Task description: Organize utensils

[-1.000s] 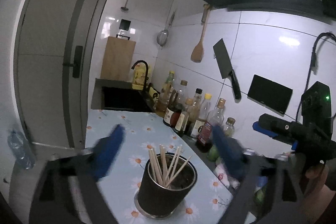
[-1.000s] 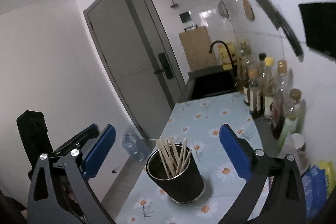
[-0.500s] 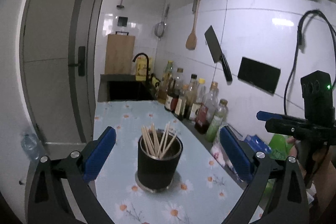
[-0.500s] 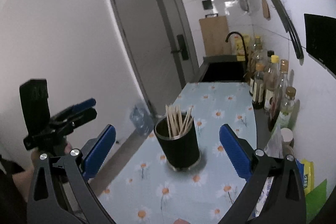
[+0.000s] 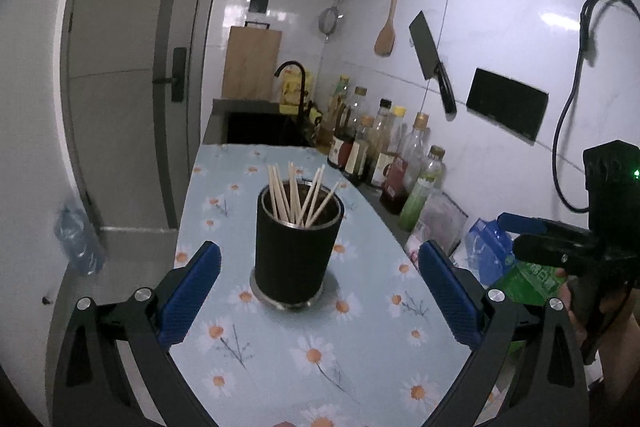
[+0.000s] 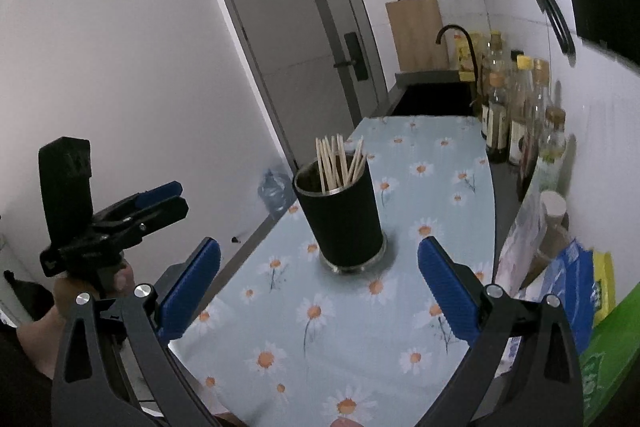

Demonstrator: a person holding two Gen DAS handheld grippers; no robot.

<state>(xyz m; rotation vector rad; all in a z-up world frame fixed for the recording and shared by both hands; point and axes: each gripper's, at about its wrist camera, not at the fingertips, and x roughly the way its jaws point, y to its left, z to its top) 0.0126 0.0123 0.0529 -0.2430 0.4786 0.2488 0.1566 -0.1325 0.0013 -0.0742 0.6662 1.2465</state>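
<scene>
Left gripper (image 5: 319, 291) is held w/ jaws wide open, nothing between the blue pads (image 5: 192, 291). Right gripper (image 6: 319, 289) is likewise spread wide, empty. A black cup (image 5: 298, 247) of chopsticks (image 5: 298, 193) is seen upright on the daisy cloth (image 5: 280, 355), just ahead of both grippers, untouched. Bottles (image 5: 384, 151) are lined along the wall.

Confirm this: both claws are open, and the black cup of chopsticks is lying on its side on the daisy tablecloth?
Not quite. The black cup stands upright on the daisy tablecloth, chopsticks pointing up, as the left wrist view shows. Both claws, left and right, are open.
</scene>
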